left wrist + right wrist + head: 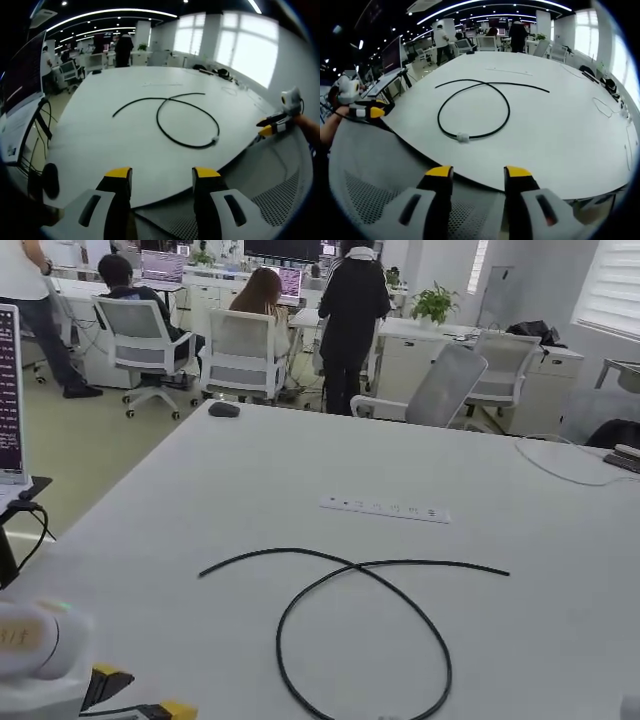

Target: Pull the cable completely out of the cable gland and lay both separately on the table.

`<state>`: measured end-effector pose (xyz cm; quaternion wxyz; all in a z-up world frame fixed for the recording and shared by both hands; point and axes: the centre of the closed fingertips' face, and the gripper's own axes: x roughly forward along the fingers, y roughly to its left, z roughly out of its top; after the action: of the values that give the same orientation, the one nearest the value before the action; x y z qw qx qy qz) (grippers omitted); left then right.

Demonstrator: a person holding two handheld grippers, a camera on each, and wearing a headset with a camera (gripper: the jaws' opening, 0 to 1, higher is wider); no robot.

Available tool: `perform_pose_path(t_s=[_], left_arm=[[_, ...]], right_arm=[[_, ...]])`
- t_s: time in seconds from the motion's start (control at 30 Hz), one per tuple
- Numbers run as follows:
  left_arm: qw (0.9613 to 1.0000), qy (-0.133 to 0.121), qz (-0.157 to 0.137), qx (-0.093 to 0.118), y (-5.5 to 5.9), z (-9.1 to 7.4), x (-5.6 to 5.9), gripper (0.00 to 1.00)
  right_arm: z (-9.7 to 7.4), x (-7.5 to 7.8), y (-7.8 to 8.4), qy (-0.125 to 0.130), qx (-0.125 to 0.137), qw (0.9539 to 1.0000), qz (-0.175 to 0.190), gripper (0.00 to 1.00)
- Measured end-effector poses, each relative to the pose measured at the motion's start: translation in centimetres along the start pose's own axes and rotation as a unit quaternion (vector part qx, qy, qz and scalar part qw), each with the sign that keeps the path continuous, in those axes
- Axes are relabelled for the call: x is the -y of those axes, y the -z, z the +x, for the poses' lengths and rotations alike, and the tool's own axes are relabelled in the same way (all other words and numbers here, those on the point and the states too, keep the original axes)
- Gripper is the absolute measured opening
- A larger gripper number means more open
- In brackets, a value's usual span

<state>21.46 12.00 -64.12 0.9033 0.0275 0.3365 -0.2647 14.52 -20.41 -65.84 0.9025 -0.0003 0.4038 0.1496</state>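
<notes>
While both grippers hang off the near edge of the table [180, 510], the cable [437, 645] sits threaded through the cable gland [462, 136].
Left gripper [162, 176]: jaws spread, nothing between them, short of the table's near edge. Right gripper [479, 172]: jaws likewise apart and empty, off the same edge. The black cable lies looped on the table with its ends crossed; the white gland is on the arc nearest that edge. Power strip [385, 509] toward the table's middle; mouse [223, 409] at its far edge.
</notes>
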Motion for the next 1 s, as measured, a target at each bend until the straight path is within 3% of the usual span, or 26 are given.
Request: perform_pose_path(t_s=[0.1, 0.17, 0.23, 0.27, 0.33, 0.43, 0.47, 0.63, 0.73, 0.77, 0.93, 1.0], left_arm=[[0.9999, 0.004, 0.012, -0.003, -0.1, 0.1, 0.3, 0.52], [0.9992, 0.011, 0.038, -0.010, -0.1, 0.2, 0.6, 0.52], [0.9954, 0.016, 0.088, -0.035, 0.0, 0.3, 0.8, 0.53], [0.9887, 0.008, 0.140, -0.054, -0.3, 0.4, 0.7, 0.53], [0.9791, 0.009, 0.197, -0.050, -1.9, 0.8, 1.2, 0.53], [0.9733, 0.043, 0.223, -0.035, -4.3, 1.5, 3.2, 0.50], [0.9695, 0.060, 0.235, -0.034, -5.2, 2.1, 4.3, 0.49], [0.9530, 0.133, 0.269, -0.045, -6.4, 5.6, 8.6, 0.48], [0.9405, 0.168, 0.288, -0.065, -6.0, 8.0, 10.9, 0.46], [0.9393, 0.174, 0.288, -0.067, -5.9, 8.3, 11.2, 0.46], [0.9221, 0.235, 0.287, -0.110, -3.8, 12.3, 14.7, 0.43], [0.9190, 0.251, 0.280, -0.119, -3.2, 13.8, 15.8, 0.43]], right_arm=[[0.0, 0.1, 0.0, 0.001, 0.001, 1.0000, 0.001, 0.42], [0.0, 0.1, 0.0, 0.001, 0.002, 1.0000, 0.003, 0.42], [0.0, 0.2, -0.1, 0.001, 0.003, 1.0000, 0.004, 0.42], [0.0, 0.2, -0.1, 0.001, 0.003, 1.0000, 0.004, 0.42], [0.0, 0.3, -0.1, 0.002, 0.005, 1.0000, 0.003, 0.41], [0.0, 0.3, -0.2, 0.003, 0.006, 1.0000, 0.002, 0.41], [0.0, 0.3, -0.2, 0.004, 0.007, 1.0000, 0.002, 0.40], [0.0, 0.4, -0.3, 0.005, 0.011, 0.9999, 0.001, 0.39], [0.0, 0.5, -0.4, 0.006, 0.013, 0.9999, 0.002, 0.39], [0.0, 0.5, -0.4, 0.006, 0.014, 0.9999, 0.002, 0.39], [0.0, 0.6, -0.5, 0.010, 0.017, 0.9998, 0.008, 0.39], [0.0, 0.6, -0.5, 0.011, 0.019, 0.9997, 0.010, 0.39]])
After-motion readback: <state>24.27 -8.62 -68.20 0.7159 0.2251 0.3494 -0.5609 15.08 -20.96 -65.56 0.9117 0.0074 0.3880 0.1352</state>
